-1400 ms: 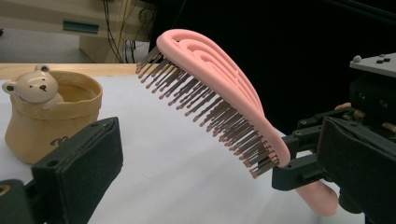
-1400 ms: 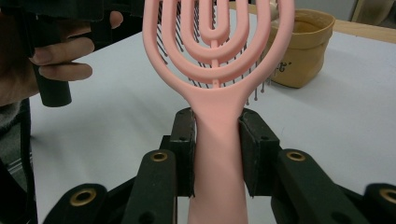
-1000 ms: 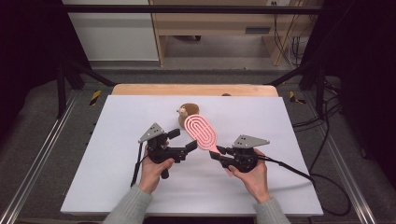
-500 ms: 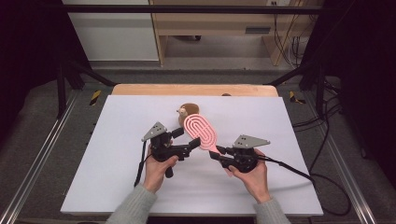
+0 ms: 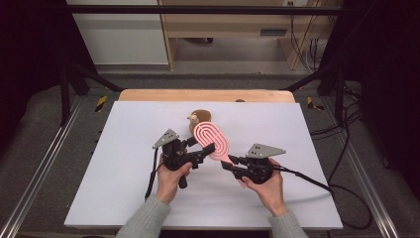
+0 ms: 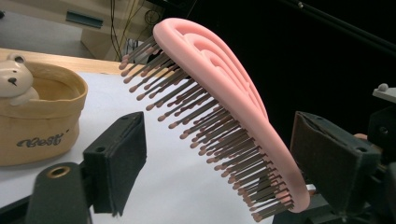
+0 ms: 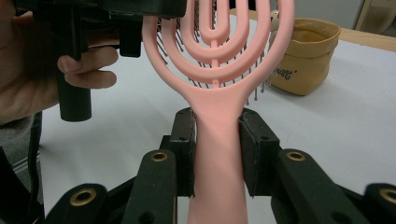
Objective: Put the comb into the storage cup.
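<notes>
Right gripper view shows the right gripper (image 7: 217, 154) clamped on the pink hairbrush (image 7: 219, 140) handle, head raised over the table (image 5: 124, 198). Left gripper (image 6: 219, 168) gapes wide around the bristles (image 6: 205, 126); closing there could bend them or twist the brush loose.

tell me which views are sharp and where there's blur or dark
High view: even light, soft, room edges dark. Left gripper view: brush bristles sharp, background black, pouch slightly soft. Right gripper view: brush handle and jaws close and a little soft, hand blurred at left.
</notes>
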`<state>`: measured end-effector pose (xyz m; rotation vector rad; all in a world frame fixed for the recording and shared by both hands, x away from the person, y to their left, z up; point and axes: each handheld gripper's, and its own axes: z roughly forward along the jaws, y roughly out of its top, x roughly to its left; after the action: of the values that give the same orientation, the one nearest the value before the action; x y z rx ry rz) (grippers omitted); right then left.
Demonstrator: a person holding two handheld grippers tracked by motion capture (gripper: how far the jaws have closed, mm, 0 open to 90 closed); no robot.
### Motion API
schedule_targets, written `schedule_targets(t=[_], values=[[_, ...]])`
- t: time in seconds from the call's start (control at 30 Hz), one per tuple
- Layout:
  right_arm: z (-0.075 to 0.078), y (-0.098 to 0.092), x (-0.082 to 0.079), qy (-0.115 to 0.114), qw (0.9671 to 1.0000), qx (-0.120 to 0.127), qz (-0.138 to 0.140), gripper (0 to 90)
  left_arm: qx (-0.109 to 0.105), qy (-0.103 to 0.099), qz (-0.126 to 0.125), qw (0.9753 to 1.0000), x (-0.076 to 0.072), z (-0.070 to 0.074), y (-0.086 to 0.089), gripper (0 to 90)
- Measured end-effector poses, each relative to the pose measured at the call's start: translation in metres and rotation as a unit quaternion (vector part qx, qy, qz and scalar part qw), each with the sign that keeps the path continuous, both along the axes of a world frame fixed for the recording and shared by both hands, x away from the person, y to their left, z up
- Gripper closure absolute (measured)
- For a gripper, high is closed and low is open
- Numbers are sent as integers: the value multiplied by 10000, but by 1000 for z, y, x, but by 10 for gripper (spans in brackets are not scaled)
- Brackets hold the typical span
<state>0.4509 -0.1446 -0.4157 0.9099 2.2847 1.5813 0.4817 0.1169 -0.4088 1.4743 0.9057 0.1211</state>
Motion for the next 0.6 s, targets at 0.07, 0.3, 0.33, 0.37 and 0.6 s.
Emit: schedule_targets(t=[0.07,0.3,0.33,0.37,0.6], values=[[0,0,0,-2,10000,1,-2,695,-31,26,4,10000,0,0,0,228],[-1,1,0,3,10000,-16,2,694,-67,66,8,10000,0,-1,-1,295],[-1,1,0,7,10000,-22,-2,694,-90,75,-1,9999,0,-1,-2,311],[-1,1,0,8,10000,-20,-4,694,-109,76,1,9999,0,-1,-2,327],[-2,2,0,-11,10000,-17,-1,694,-173,88,25,9998,-2,0,-3,412]])
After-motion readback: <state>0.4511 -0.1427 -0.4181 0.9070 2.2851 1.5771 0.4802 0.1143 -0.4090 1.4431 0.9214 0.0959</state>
